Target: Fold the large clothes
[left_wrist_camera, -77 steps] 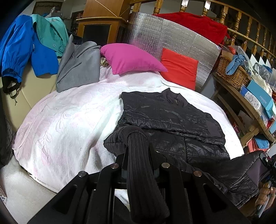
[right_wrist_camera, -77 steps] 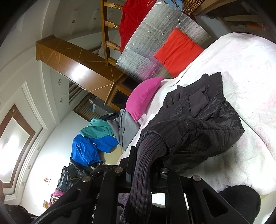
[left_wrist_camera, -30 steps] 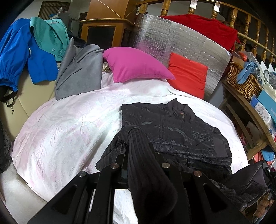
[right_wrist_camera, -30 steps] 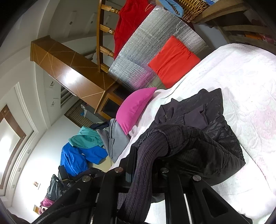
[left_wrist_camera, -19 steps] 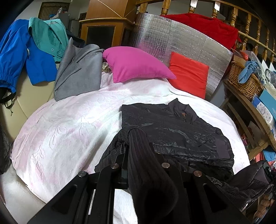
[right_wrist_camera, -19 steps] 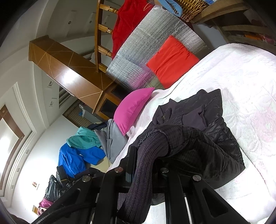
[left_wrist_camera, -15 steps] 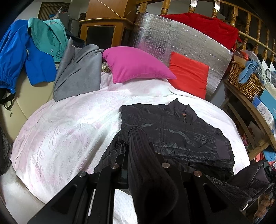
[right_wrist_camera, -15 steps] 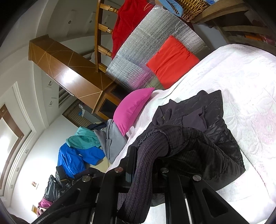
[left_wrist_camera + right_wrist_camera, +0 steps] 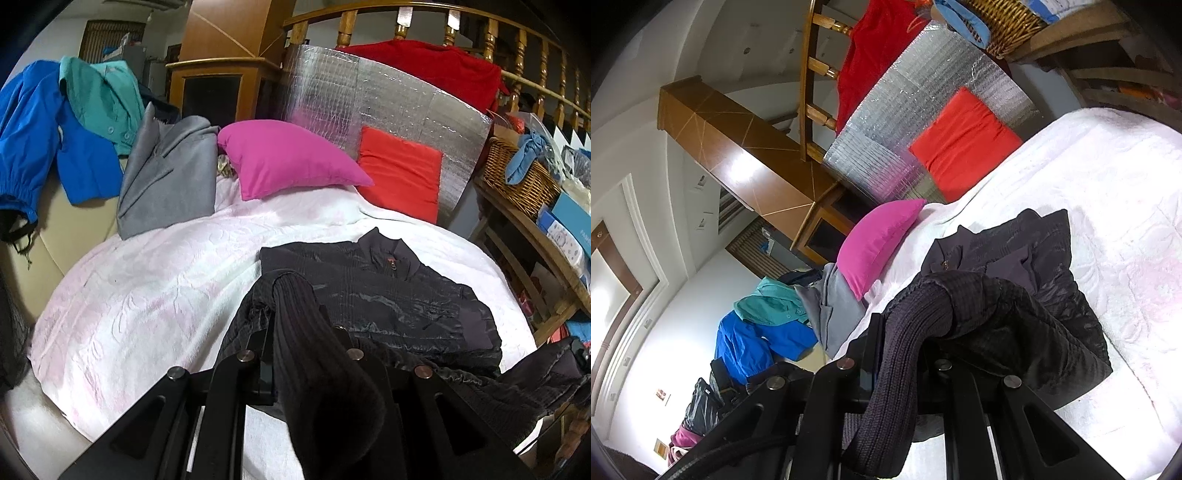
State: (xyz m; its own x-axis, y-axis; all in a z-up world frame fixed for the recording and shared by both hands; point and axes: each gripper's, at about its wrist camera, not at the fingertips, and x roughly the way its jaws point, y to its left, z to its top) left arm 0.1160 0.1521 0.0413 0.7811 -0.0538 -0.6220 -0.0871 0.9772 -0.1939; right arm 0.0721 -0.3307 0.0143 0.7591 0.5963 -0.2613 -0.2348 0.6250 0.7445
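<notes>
A black quilted jacket (image 9: 391, 295) lies on the white bedspread (image 9: 147, 288), collar toward the pillows. My left gripper (image 9: 295, 325) is shut on the jacket's ribbed hem (image 9: 306, 354) at its near left corner and holds it raised. My right gripper (image 9: 908, 332) is shut on the ribbed hem (image 9: 905, 350) at the other near corner, which drapes over the jaws; the jacket body (image 9: 1034, 295) bunches in front of it. The right gripper's hand shows at the left view's far right edge.
A pink pillow (image 9: 288, 158) and a red cushion (image 9: 402, 177) lean on a silver foil board (image 9: 369, 96) at the bed's head. Grey (image 9: 166, 177), blue (image 9: 44, 136) and teal clothes lie at left. A wicker basket (image 9: 517, 173) and boxes sit on shelves at right.
Both grippers have lifted and carried the hem slightly forward toward the collar. The jacket's lower part is more bunched. Both grips are unchanged.
</notes>
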